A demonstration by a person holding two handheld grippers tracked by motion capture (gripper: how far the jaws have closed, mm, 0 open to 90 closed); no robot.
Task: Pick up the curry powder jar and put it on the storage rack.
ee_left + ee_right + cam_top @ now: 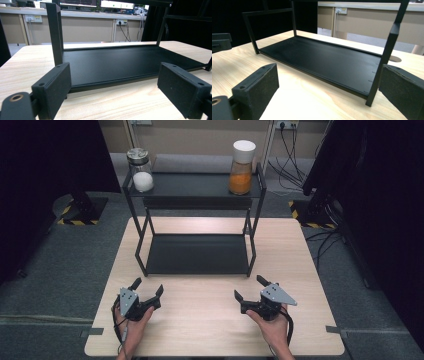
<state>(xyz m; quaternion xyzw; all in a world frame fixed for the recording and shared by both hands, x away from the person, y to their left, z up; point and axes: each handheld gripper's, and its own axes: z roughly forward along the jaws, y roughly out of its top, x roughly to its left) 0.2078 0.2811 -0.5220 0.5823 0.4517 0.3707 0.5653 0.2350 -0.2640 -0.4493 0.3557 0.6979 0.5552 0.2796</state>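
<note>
Left gripper (148, 290): held in the person's left hand (134, 327) low over the near part of the table (210, 325), jaws spread wide, nothing between them. In its own view the gripper (113, 82) faces the front edge of the rack's lower shelf (112, 62).

Right gripper (248, 288): held in the right hand (272, 327), likewise near the table's front, jaws apart and empty; in its own view the gripper (328, 85) looks across the lower shelf (322, 58) from the rack's right front post (384, 57).

Rack (195, 207): black, two-tier, standing at the table's far half. Lower shelf bare.

Jar, white contents (140, 169): metal lid, upright at the left end of the top shelf.

Jar, orange contents (241, 167): white lid, upright at the right end of the top shelf.

Step in hand, as judged: start position, both grippers at rest before the rack, no jar reached for yet. Next move probably calls for raising a gripper well above the lower shelf to top-shelf height, approaching a jar squarely, and closing on its glass body below the lid without tipping it.
</note>
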